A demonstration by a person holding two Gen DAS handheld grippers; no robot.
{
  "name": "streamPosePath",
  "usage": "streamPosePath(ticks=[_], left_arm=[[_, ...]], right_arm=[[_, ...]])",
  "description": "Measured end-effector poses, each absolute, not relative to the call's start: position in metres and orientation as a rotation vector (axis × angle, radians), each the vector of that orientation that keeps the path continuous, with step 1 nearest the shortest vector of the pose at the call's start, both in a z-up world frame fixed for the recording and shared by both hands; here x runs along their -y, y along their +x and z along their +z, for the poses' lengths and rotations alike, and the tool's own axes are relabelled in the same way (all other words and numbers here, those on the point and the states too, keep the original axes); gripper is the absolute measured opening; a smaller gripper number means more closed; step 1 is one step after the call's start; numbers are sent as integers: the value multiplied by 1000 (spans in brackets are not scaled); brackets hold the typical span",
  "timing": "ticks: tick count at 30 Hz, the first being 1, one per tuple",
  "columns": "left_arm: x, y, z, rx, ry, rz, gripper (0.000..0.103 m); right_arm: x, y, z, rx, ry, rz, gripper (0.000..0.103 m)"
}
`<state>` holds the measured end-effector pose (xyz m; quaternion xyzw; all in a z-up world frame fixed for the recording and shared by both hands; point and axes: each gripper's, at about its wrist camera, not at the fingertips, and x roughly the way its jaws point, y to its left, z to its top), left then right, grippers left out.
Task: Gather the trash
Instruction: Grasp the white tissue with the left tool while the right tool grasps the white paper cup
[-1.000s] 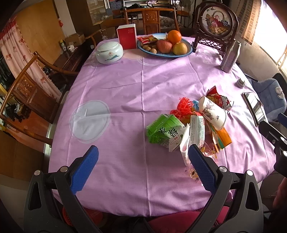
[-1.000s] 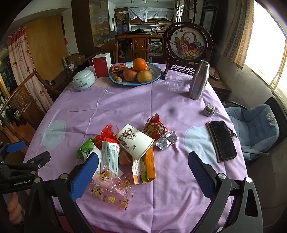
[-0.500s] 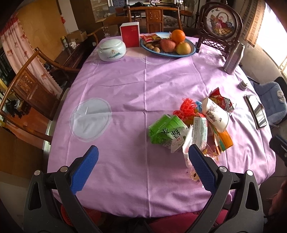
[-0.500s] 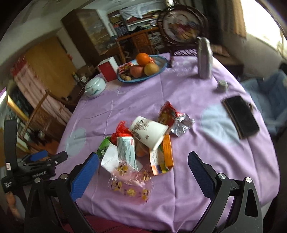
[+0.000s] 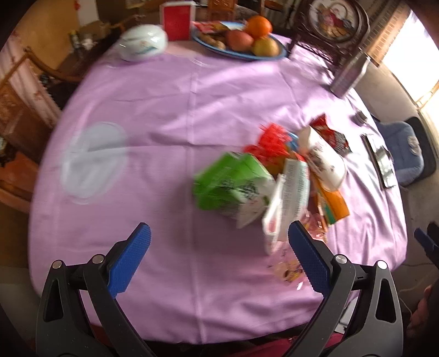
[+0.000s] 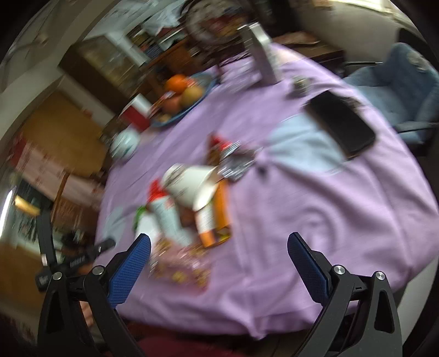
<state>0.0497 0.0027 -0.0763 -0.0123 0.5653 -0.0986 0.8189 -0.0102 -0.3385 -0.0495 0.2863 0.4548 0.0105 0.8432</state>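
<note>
Purple tablecloth (image 5: 164,115) bearing heaped trash (image 5: 269,178); my left claw (image 5: 219,258) and right claw (image 6: 219,261) gape wide, empty.

On the bench (image 5: 170,115) we count one paper cup (image 5: 325,159), one green carton (image 5: 230,184), one orange box (image 5: 333,203), one red snack wrapper (image 5: 330,136), one phone (image 6: 341,123), one steel flask (image 5: 349,74), one red box (image 5: 177,17), one white lidded jar (image 5: 142,41) and three fruits on one blue plate (image 5: 241,56).

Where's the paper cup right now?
The paper cup lies tipped on its side atop the trash pile, right of centre in the left wrist view, with the green carton to its left and the red snack wrapper just behind it.
</note>
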Motion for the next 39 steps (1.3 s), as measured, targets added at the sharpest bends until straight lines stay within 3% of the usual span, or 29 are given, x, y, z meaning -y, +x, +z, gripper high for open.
streamPosePath(ticks=[3, 5, 9, 12, 18, 25, 31, 39], left_arm=[[18, 55, -98, -1233, -54, -285, 96], [26, 57, -109, -1242, -41, -298, 85], [37, 62, -127, -1252, -27, -340, 32], [31, 68, -121, -1256, -98, -379, 7], [12, 64, -60, -1105, -120, -402, 4], [-75, 50, 4, -959, -171, -236, 4], [-153, 20, 19, -944, -254, -46, 4], [-211, -14, 15, -953, -331, 107, 4]], right_arm=[[354, -13, -52, -952, 622, -12, 98], [354, -15, -52, -952, 603, -16, 98], [343, -12, -51, -954, 551, 23, 98], [337, -7, -50, -954, 528, 78, 98], [316, 8, -49, -938, 481, 150, 98], [295, 61, -71, -933, 527, 211, 98], [266, 115, -109, -1000, 648, 253, 95], [239, 141, -117, -1056, 625, 182, 97]])
